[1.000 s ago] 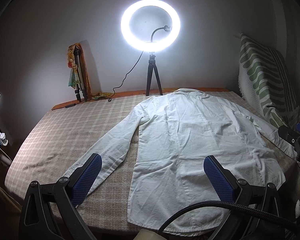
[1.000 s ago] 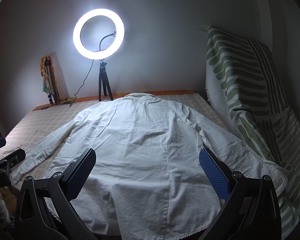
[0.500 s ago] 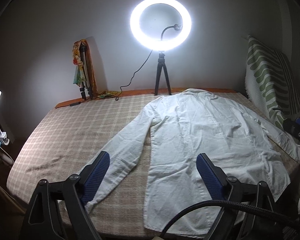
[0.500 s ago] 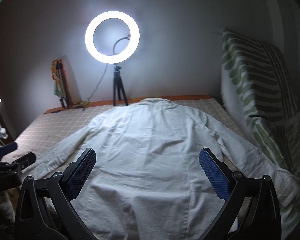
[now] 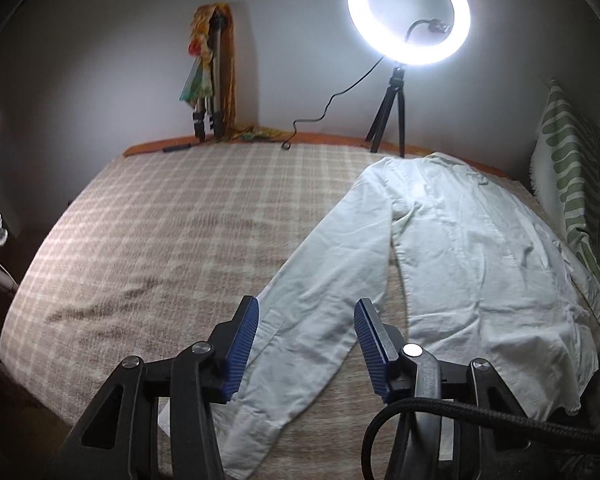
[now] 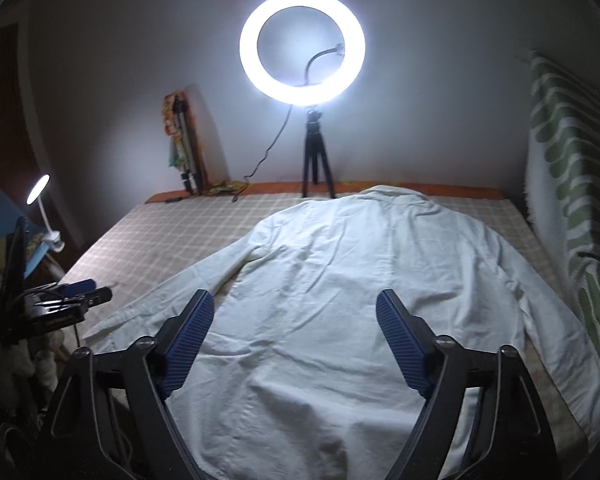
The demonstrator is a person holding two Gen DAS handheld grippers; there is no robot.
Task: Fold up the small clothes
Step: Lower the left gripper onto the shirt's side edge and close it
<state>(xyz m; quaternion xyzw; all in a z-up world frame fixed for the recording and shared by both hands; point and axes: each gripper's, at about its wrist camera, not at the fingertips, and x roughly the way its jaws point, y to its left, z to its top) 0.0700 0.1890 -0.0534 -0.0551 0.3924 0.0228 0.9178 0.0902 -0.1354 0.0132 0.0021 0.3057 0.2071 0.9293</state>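
- Left gripper (image 5: 305, 322), lower centre of the left wrist view: jaws about half open and closing; the sleeve (image 5: 320, 292) sits between the pads, and I can't tell if they touch the cloth.
- The sleeve's long axis runs from the lower centre up to the upper right, ending at the shoulder; the cuff end is nearest this gripper, so the left hand is the nearer one for the sleeve fold.
- Shirt (image 6: 340, 300) lies flat on the checked bed cover (image 6: 172, 224), collar at the top by the ring light (image 6: 302, 46).
- Right gripper (image 6: 296, 320), lower centre of the right wrist view: jaws fairly wide and closing over the shirt's body, gripping nothing.
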